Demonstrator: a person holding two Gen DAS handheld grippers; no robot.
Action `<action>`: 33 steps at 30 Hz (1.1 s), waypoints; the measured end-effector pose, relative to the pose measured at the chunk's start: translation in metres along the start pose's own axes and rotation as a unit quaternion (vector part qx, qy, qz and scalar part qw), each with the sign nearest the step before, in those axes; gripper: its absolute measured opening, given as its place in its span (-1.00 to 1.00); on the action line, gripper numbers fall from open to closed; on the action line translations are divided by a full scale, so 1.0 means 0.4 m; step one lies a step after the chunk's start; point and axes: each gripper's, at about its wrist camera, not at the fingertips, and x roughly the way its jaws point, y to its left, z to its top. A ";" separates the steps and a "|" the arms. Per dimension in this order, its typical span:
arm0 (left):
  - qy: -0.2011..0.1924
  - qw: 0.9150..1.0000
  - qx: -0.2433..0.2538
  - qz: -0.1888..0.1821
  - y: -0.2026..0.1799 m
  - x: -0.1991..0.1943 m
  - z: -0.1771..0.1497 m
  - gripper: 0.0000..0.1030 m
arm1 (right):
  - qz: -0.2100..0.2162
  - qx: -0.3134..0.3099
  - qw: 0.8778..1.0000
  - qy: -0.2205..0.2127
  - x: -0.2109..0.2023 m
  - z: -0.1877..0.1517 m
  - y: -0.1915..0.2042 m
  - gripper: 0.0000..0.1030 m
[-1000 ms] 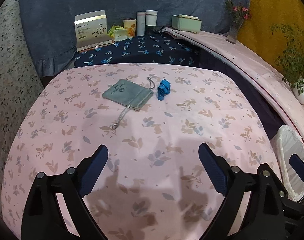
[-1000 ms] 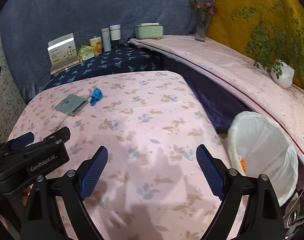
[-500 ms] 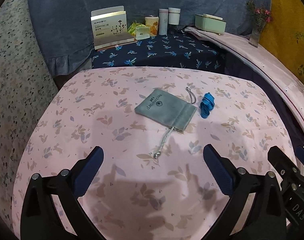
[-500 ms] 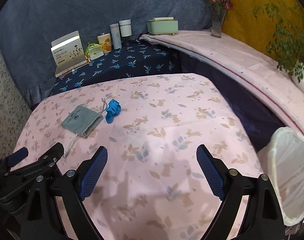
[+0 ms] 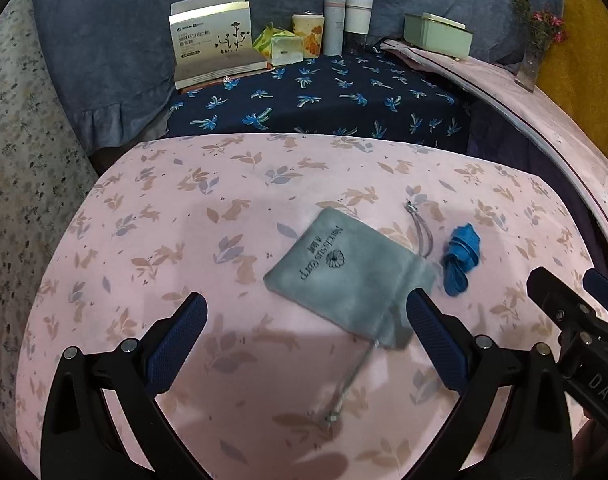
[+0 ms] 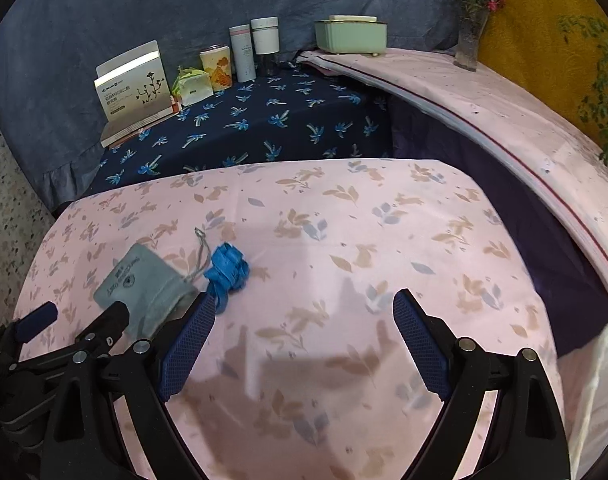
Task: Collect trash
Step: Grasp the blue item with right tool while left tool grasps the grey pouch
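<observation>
Left hand-held gripper (image 5: 304, 344) spread wide and empty, pouch (image 5: 346, 278) lying just ahead on the worktop (image 5: 143, 240), long axis slanting toward its right finger; right hand-held gripper (image 6: 304, 344) also agape, blue scrap (image 6: 225, 270) off its left finger

Beneath the blue-padded fingers (image 5: 181, 338) lies a pale pink cloth (image 5: 183, 216) printed with tan and grey-blue leaves and rabbits. Just ahead of them sit a grey-green pouch (image 5: 344, 276) with dark lettering and a bright blue ribbon (image 5: 462, 258). Well beyond, a navy cloth (image 5: 324, 104) carries blue palm sprigs.
</observation>
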 end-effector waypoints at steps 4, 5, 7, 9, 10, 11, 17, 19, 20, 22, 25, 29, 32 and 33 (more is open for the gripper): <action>0.008 1.000 0.000 -0.001 0.016 0.033 0.015 0.85 | 0.021 0.005 1.000 0.014 0.050 0.027 0.012 0.67; 0.008 1.000 -0.002 0.000 0.023 0.038 0.018 0.85 | 0.022 0.004 1.000 0.015 0.062 0.033 0.018 0.67; 0.007 1.000 -0.007 0.003 0.040 0.042 0.022 0.85 | 0.026 0.001 1.000 0.017 0.080 0.041 0.031 0.67; 0.007 1.000 -0.015 0.002 0.057 0.044 0.026 0.85 | 0.032 0.001 0.999 0.022 0.100 0.048 0.043 0.67; 0.006 1.000 -0.018 0.002 0.066 0.044 0.028 0.85 | 0.034 0.000 0.999 0.024 0.108 0.049 0.049 0.67; 0.005 1.000 -0.019 0.004 0.074 0.044 0.031 0.85 | 0.036 -0.002 0.999 0.026 0.117 0.051 0.057 0.66; 0.005 0.999 -0.040 0.007 0.108 0.050 0.045 0.85 | 0.050 -0.019 0.997 0.052 0.169 0.042 0.088 0.23; 0.006 0.999 -0.039 0.002 0.103 0.056 0.048 0.85 | 0.053 -0.018 0.997 0.054 0.175 0.037 0.087 0.13; 0.008 0.999 -0.037 0.000 0.096 0.061 0.049 0.85 | 0.051 -0.023 0.997 0.051 0.173 0.034 0.089 -0.01; 0.010 0.999 -0.030 -0.007 0.076 0.070 0.050 0.85 | 0.051 -0.037 0.997 0.047 0.166 0.024 0.092 -0.29; 0.012 1.000 -0.018 -0.016 0.042 0.080 0.050 0.85 | 0.056 -0.044 0.996 0.047 0.149 0.008 0.076 -0.49; 0.020 0.999 -0.009 -0.037 -0.001 0.095 0.046 0.82 | 0.047 -0.047 0.997 0.040 0.112 -0.022 0.041 -0.52; 0.029 0.998 0.000 -0.049 -0.036 0.105 0.035 0.69 | 0.043 -0.040 0.998 0.038 0.086 -0.049 0.011 -0.52; 0.027 0.999 0.005 -0.044 -0.047 0.103 0.030 0.66 | 0.043 -0.036 0.998 0.039 0.079 -0.058 0.002 -0.52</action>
